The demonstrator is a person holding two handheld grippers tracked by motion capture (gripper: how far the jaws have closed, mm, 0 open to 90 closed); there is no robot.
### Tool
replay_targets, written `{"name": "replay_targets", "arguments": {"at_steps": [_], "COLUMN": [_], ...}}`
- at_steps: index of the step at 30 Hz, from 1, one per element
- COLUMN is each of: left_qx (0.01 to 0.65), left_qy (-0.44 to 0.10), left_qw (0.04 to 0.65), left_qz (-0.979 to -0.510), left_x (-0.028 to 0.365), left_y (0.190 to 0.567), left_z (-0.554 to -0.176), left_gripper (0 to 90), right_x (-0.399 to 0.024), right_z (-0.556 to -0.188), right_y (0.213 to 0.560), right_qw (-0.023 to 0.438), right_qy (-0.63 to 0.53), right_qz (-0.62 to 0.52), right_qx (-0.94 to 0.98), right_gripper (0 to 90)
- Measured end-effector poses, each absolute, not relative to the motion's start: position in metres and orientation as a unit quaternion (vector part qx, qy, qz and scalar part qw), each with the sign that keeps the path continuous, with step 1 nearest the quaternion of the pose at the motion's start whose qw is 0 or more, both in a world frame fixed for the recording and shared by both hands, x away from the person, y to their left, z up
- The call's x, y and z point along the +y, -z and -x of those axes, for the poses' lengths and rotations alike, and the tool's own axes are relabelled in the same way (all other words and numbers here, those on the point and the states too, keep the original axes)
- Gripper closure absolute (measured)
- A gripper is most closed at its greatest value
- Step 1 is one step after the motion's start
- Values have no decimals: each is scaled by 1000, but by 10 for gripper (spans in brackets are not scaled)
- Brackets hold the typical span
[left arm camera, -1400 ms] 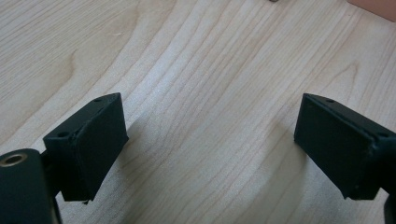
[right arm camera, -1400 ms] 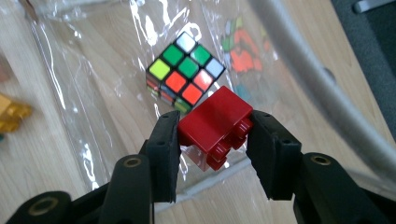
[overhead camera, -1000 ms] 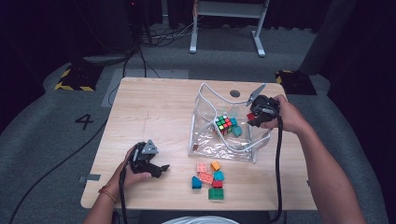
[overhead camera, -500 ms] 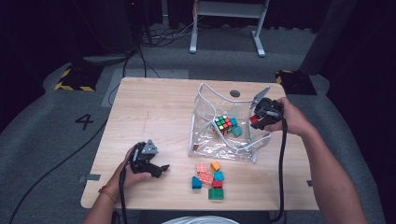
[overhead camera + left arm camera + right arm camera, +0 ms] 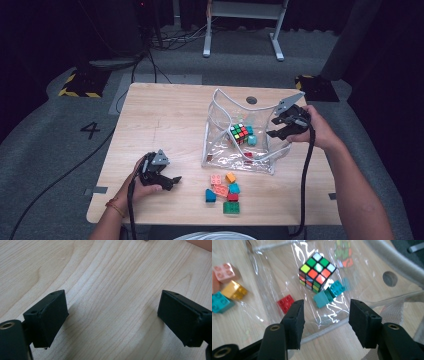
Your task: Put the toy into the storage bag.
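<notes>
at the right of the high view, the right gripper [image 5: 281, 126] hangs over the clear bag [image 5: 220, 150], its jaws just opening with nothing between them. the cube [image 5: 317, 272] and two bricks lie inside. next brick: approach the loose bricks [image 5: 223, 187] low, pinch squarely. the left gripper [image 5: 167, 177] rests spread on the worktop [image 5: 165, 115].

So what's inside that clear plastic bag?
Inside the clear bag lie a colour puzzle cube, a teal block beside it and a red block. Glare and folds in the plastic may hide other small pieces.
</notes>
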State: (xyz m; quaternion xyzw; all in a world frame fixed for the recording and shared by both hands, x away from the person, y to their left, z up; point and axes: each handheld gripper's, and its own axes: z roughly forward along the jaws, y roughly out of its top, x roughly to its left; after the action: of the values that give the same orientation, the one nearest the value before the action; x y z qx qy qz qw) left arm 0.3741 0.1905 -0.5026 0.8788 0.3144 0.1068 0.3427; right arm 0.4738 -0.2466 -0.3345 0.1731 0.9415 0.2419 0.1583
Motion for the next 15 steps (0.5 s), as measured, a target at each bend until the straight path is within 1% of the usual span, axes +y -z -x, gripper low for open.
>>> {"name": "replay_targets", "arguments": {"at_steps": [3,5,6,8,10,14,15], "left_qx": [315,315,315,315,315,315,315], "left_qy": [-105,-106,-105,-105,-104,-103,-103], "left_qw": [342,343,343,343,343,343,343], "left_qz": [-879,-879,-879,-879,-879,-879,-879], "left_x": [190,190,190,190,190,190,190], "left_y": [503,503,503,503,503,503,503], "left_z": [-374,-374,-374,-374,-374,-374,-374], "left_gripper": [95,95,95,94,95,94,95], "right_x": [-251,-254,-255,-258,-263,-274,-277], "right_z": [-467,-463,-459,-456,-451,-442,-438], "right_y": [331,329,328,326,323,317,315], "right_qw": [166,177,174,184,196,212,207], "right_qy": [-268,-283,-290,-306,-321,-353,-363], "right_qz": [-177,-172,-188,-189,-196,-195,-206], "right_qx": [932,927,922,915,906,890,885], "right_gripper": [434,397,369,352,315,299,294]}}
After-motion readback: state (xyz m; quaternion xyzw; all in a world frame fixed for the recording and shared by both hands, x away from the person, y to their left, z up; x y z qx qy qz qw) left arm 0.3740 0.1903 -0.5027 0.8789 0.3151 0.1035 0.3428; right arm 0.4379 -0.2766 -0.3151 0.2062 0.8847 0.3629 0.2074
